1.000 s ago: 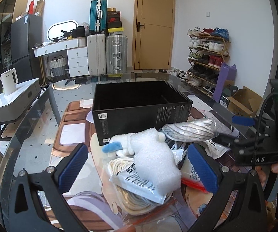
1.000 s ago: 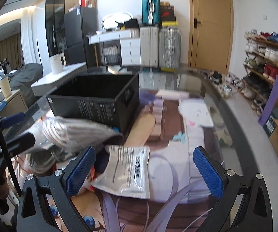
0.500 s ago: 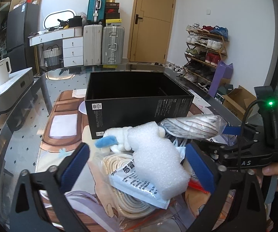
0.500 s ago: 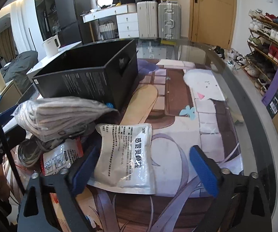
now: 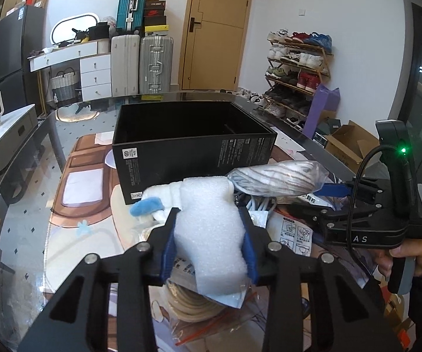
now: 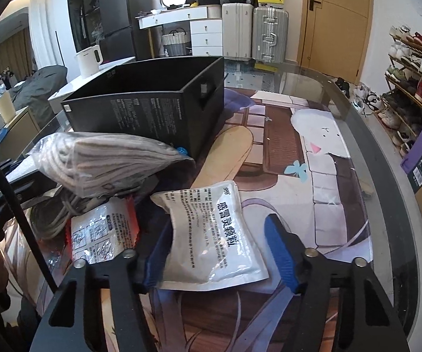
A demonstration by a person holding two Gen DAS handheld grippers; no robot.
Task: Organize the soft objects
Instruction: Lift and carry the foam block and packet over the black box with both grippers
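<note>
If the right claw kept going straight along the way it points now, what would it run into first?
The white sachet: it already lies between the closing right claw fingers, which do not yet pinch it. Just beneath is the printed mat; depth past the sachet is unclear.

1. The white sachet (image 6: 211, 234) carries large Chinese characters, 感冒灵颗粒, above blocks of smaller print too fine to read.
2. The right gripper (image 5: 340, 189) body shows the letters "A S".
3. The black box (image 5: 193, 158) bears small white print and labels, all illegible.

Bright indoor light, sharp fisheye views

Straight lines bow and corners go black at the edges; the glass tabletop (image 6: 357, 123) carries pale reflections, and a green indicator light (image 5: 403, 149) glows.
</note>
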